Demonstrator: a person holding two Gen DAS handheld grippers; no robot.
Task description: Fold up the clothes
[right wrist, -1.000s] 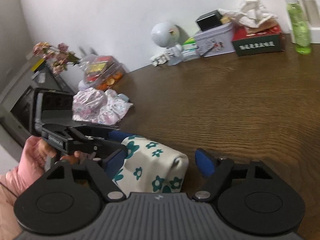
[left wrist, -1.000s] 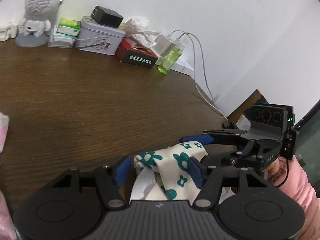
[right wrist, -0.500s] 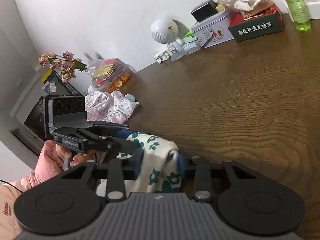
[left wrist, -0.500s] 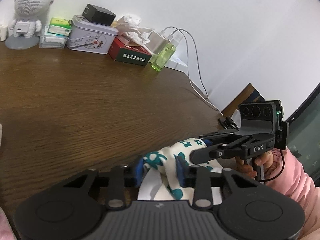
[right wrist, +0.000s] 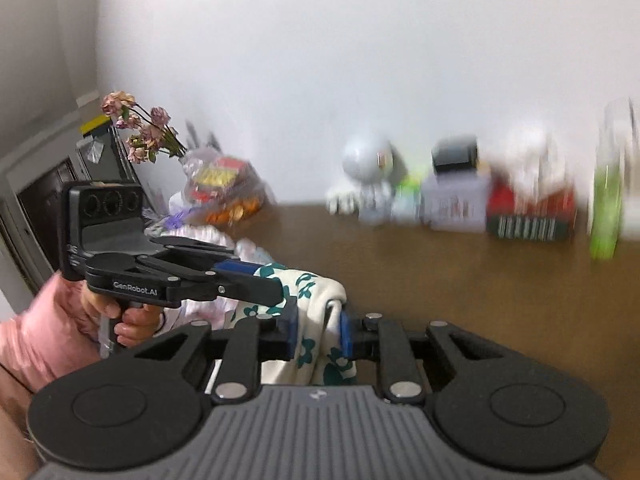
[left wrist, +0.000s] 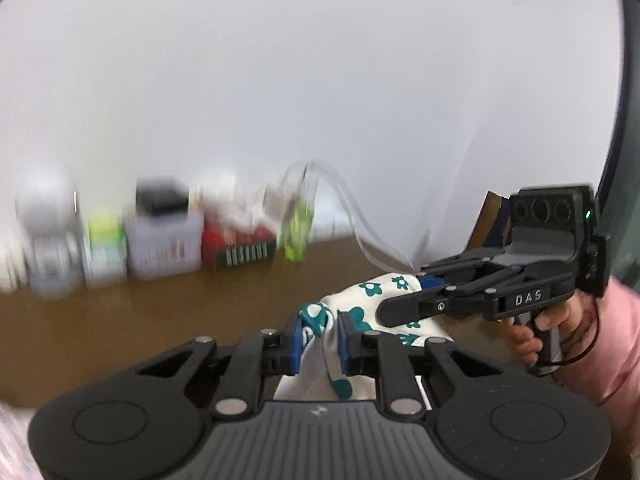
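A white garment with teal flowers [left wrist: 376, 300] hangs between my two grippers, lifted above the brown table [left wrist: 160, 312]. My left gripper [left wrist: 319, 338] is shut on one bunched edge of it. My right gripper [right wrist: 315, 334] is shut on another edge of the same floral garment [right wrist: 308, 288]. In the left wrist view the right gripper [left wrist: 424, 292] comes in from the right, held by a hand in a pink sleeve. The right wrist view shows the left gripper [right wrist: 256, 276] entering from the left. Both views are motion-blurred.
Along the wall stand a white robot figure [right wrist: 368, 184], a tin box [right wrist: 456, 204], a red box [right wrist: 532, 216] and a green bottle [right wrist: 606, 208]. A pink-patterned cloth pile [right wrist: 216, 240], a snack bag and dried flowers [right wrist: 140, 128] sit at the table's left end.
Both grippers closed on the floral garment and have lifted it off the table. Both cameras have tilted upward, showing more wall, and the background is now blurred.
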